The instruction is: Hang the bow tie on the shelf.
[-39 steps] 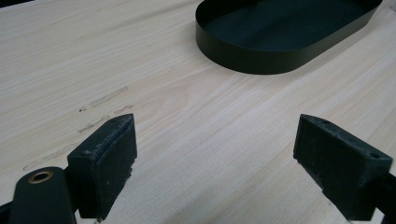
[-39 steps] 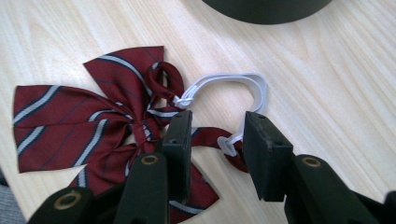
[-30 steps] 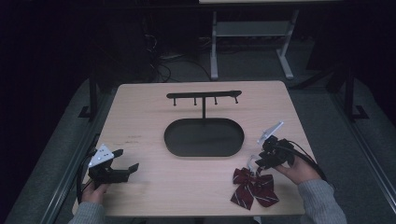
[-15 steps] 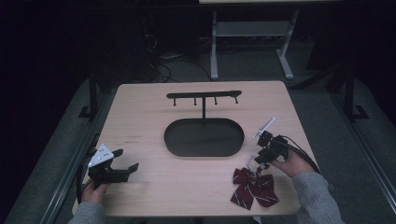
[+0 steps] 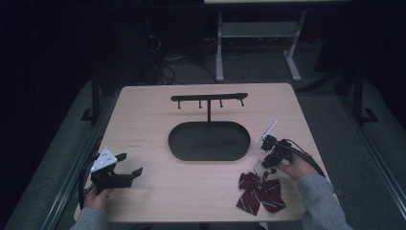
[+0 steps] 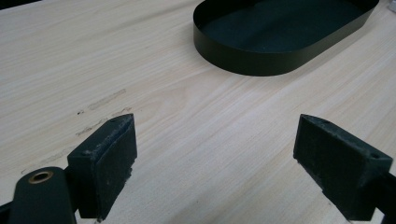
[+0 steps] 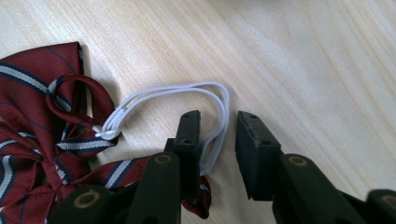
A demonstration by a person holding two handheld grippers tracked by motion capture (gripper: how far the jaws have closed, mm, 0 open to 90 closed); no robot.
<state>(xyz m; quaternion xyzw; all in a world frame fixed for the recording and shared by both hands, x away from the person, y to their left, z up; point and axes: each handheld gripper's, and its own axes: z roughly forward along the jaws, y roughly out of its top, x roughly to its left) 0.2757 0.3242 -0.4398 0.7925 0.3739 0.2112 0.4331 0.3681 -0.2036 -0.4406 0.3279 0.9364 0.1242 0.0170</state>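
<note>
A dark red striped bow tie point(image 5: 261, 191) lies near the table's front right; in the right gripper view the bow tie point(image 7: 32, 116) trails a white elastic loop point(image 7: 187, 88) across the wood. My right gripper point(image 7: 218, 123) points down at it with one side of the loop between its jaws. The jaws have just been closing, but a gap still shows and the pads do not press the cord. From above, the right gripper point(image 5: 262, 167) sits just behind the bow. My left gripper point(image 5: 129, 164) rests at the front left, open and with nothing in it point(image 6: 215, 149).
A black oval tray point(image 5: 209, 140) lies mid-table, its rim point(image 6: 261, 67) ahead of the left jaws. From the tray's back rises a black T-shaped stand point(image 5: 209, 98) with several pegs. Bare wood stretches between the two hands.
The right hand has sunk a little toward the bow tie and its elastic loop. The left hand has stayed where it was.
</note>
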